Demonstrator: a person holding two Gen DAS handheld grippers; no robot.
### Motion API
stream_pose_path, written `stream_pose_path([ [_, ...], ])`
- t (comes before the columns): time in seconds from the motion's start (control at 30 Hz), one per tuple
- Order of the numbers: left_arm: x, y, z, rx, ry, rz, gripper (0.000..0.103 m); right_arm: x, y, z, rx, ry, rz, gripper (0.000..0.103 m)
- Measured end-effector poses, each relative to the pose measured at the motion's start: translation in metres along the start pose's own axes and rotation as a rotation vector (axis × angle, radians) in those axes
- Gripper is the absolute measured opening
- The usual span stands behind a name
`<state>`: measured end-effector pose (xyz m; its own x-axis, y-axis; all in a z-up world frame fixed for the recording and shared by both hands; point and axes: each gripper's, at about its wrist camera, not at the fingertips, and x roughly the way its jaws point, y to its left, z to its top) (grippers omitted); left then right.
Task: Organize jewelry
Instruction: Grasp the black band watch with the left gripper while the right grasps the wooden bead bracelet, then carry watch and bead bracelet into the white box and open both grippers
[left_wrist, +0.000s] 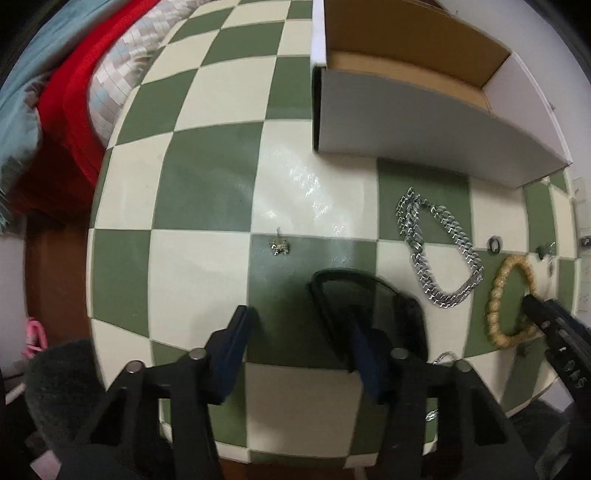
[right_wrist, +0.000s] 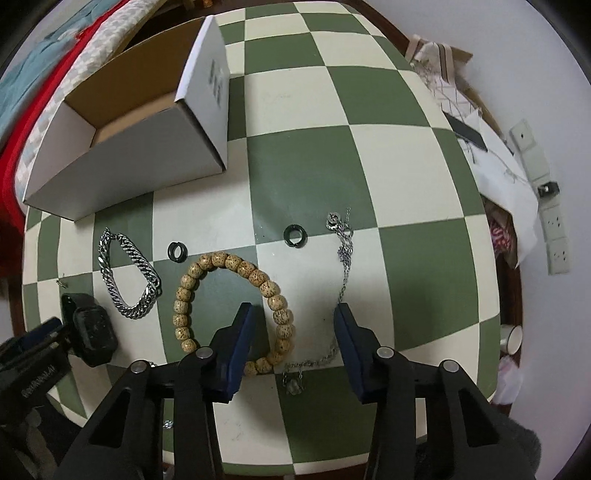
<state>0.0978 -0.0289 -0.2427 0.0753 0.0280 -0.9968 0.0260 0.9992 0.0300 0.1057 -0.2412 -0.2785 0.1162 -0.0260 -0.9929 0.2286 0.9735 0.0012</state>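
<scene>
On the green-and-cream checkered table (right_wrist: 406, 184) lie a wooden bead bracelet (right_wrist: 229, 264), a heavy silver chain bracelet (right_wrist: 129, 273), a thin silver chain (right_wrist: 345, 258), two black rings (right_wrist: 176, 252) (right_wrist: 294, 235) and a small earring (left_wrist: 280, 246). My right gripper (right_wrist: 295, 332) is open, straddling the bead bracelet's right side; its right finger is over the thin chain. My left gripper (left_wrist: 301, 339) is open at the near edge. Its right finger overlaps the strap loop of a black watch (left_wrist: 351, 291). A white cardboard box (left_wrist: 424, 118) with a brown inside stands open behind.
Red and blue bedding (left_wrist: 74, 92) borders the table's left side. In the right wrist view, white cloth (right_wrist: 498, 166), a power strip (right_wrist: 554, 221) and a cup (right_wrist: 513, 336) sit beyond the table's right edge. The far squares of the table are bare.
</scene>
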Motion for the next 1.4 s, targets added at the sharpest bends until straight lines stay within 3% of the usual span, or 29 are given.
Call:
stream_pose_path([
  [0.07,0.000,0.000,0.000,0.006,-0.018,-0.030,0.021,0.000,0.003,-0.001,-0.016,0.006,0.000,0.046],
  [0.17,0.000,-0.006,0.001,0.036,-0.030,-0.020,0.009,-0.001,0.008,-0.004,-0.054,-0.011,-0.033,0.040],
  [0.2,0.000,-0.006,0.000,0.040,-0.035,-0.016,0.008,-0.003,0.009,-0.005,-0.056,-0.016,-0.003,0.023],
  [0.23,0.000,-0.007,0.000,0.045,-0.042,-0.009,0.007,-0.004,0.010,-0.007,-0.056,-0.017,-0.011,0.014],
  [0.27,0.000,-0.007,-0.001,0.049,-0.048,-0.005,0.006,-0.006,0.013,-0.009,-0.058,-0.021,-0.020,0.010],
  [0.47,-0.010,-0.009,0.002,0.079,-0.085,0.023,0.004,-0.014,0.010,-0.006,-0.018,-0.024,0.037,0.010],
  [0.8,-0.070,-0.019,-0.007,0.132,-0.226,0.046,0.004,-0.085,0.022,-0.003,-0.040,-0.168,0.102,0.010],
  [1.2,-0.122,-0.012,0.029,0.121,-0.358,-0.020,0.004,-0.152,0.029,0.017,-0.059,-0.281,0.164,0.010],
  [1.4,-0.145,-0.011,0.057,0.113,-0.412,-0.059,0.004,-0.172,0.037,0.043,-0.082,-0.322,0.192,0.010],
])
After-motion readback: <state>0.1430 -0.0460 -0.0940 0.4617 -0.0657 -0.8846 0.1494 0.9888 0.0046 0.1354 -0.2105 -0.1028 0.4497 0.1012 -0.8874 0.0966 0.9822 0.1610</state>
